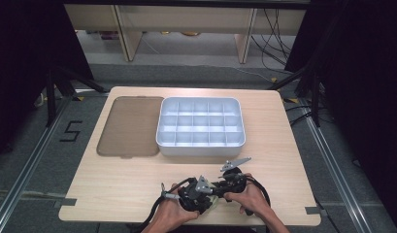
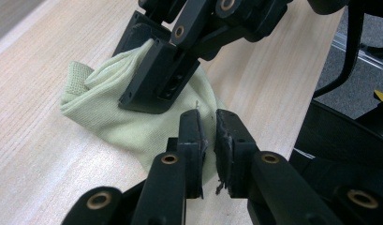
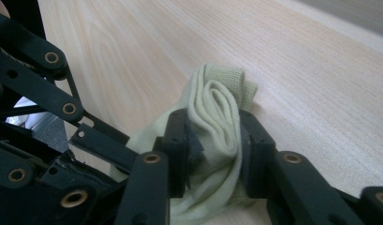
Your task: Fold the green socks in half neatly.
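High view: Both tongs are held close together at the near edge of the table (image 1: pixel 138 189), the left tongs (image 1: pixel 198 196) and the right tongs (image 1: pixel 220 187) meeting over a pale green sock (image 1: pixel 213 203), of which a small part is seen between the hands. A white divided tray (image 1: pixel 201 127) is placed at mid-table, well apart from the sock, with its brownish lid (image 1: pixel 129 126) laid flat just beside it on the left.

Left gripper view: The left tongs (image 2: pixel 208 133) are nearly together, and a thin edge of the sock (image 2: pixel 133 126) at the rounded end appears to be pinched between them. Whether fabric is truly caught cannot be told with certainty, since the edge is hidden behind the pads. The right tongs (image 2: pixel 154 77) are seen farther off, clamped on the bunched cuff end.

Right gripper view: The right tongs (image 3: pixel 212 136) are clamped on a folded bundle of the sock (image 3: pixel 215 108), with several layers pressed between the pads. The sock rests on the table (image 3: pixel 297 61).

Risks: The left grip is judged shallow, so the thin edge could slip free if the hands are pulled apart, because little fabric is taken. The folded layers in the right tongs could slide against one another and shed the outer fold. Since the work is done at the near table edge, a released sock could drop off the table.
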{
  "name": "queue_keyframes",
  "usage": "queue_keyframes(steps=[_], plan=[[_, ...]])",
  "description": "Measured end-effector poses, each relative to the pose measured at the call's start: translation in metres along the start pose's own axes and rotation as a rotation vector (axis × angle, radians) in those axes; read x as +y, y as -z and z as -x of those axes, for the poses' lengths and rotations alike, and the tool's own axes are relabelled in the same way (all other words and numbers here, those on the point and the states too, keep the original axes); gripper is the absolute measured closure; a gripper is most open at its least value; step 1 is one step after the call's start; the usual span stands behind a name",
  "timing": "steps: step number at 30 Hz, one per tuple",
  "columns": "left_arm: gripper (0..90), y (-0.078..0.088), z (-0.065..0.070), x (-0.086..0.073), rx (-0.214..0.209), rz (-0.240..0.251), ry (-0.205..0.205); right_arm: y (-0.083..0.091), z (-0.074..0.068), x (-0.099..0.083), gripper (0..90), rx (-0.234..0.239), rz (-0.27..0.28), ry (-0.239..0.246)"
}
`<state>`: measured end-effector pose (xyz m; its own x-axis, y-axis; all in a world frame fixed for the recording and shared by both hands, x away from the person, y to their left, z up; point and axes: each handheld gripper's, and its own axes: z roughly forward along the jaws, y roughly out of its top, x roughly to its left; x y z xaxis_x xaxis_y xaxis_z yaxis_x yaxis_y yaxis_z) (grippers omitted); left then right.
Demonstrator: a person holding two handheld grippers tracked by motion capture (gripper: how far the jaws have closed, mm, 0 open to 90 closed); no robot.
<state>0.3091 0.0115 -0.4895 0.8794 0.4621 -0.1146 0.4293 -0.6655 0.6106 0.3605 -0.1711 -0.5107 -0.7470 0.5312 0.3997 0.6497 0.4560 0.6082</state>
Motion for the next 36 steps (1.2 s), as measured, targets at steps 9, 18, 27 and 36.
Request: queue_keyframes(steps=[9, 18, 27, 36], plan=[[70.2, 0.002, 0.000, -0.005, -0.042, 0.041, 0.046, 0.002, -0.002, -0.001, 73.2, -0.006, 0.008, 0.015], [48.3, 0.032, -0.021, -0.017, -0.051, 0.147, 0.162, 0.005, -0.001, -0.003, 73.5, -0.005, 0.025, 0.024], [39.4, 0.061, -0.043, -0.050, 0.023, 0.160, 0.208, 0.006, -0.002, -0.004, 73.4, -0.013, 0.036, 0.021], [33.3, 0.077, -0.061, -0.086, 0.139, 0.186, 0.273, 0.010, -0.003, -0.004, 73.4, -0.028, 0.054, 0.031]])
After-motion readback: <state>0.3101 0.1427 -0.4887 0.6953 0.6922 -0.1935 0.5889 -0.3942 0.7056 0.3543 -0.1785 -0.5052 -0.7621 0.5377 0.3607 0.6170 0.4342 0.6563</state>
